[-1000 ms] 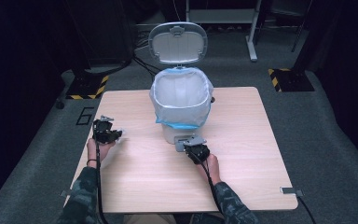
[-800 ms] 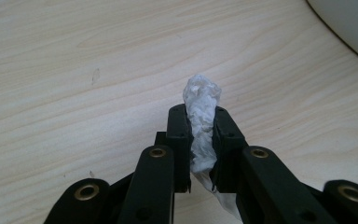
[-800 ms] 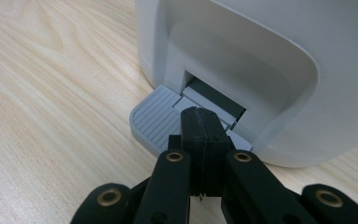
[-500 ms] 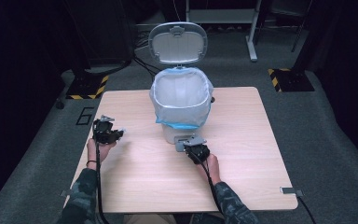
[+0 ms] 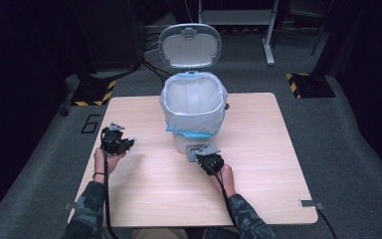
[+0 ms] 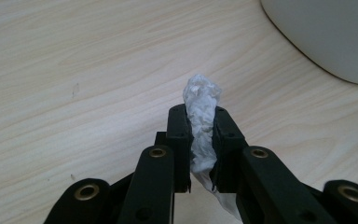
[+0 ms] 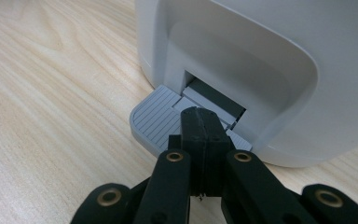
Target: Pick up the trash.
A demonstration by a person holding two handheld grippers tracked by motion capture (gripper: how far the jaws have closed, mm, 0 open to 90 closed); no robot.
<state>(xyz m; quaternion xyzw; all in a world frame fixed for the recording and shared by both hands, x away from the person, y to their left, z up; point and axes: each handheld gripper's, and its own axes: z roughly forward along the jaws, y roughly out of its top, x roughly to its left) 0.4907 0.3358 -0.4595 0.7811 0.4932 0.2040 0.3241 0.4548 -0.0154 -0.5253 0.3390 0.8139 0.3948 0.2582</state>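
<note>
Pale wood-grain worktop (image 5: 258, 199) stands on grey carpet in a dark room. At the near left, the left hand-held gripper (image 6: 200, 130) is clenched on a crumpled white tissue wad (image 6: 201, 100), held above the bare wood. Near the centre, the right hand-held gripper (image 7: 199, 122) has its jaws pressed together, empty, tips over the ribbed grey pedal (image 7: 154, 119) of a white plastic pedal bin (image 5: 193, 112). Farther back, the bin's pale blue liner bag (image 5: 171, 97) folds over its rim and its grey lid (image 5: 189, 46) stands raised.
</note>
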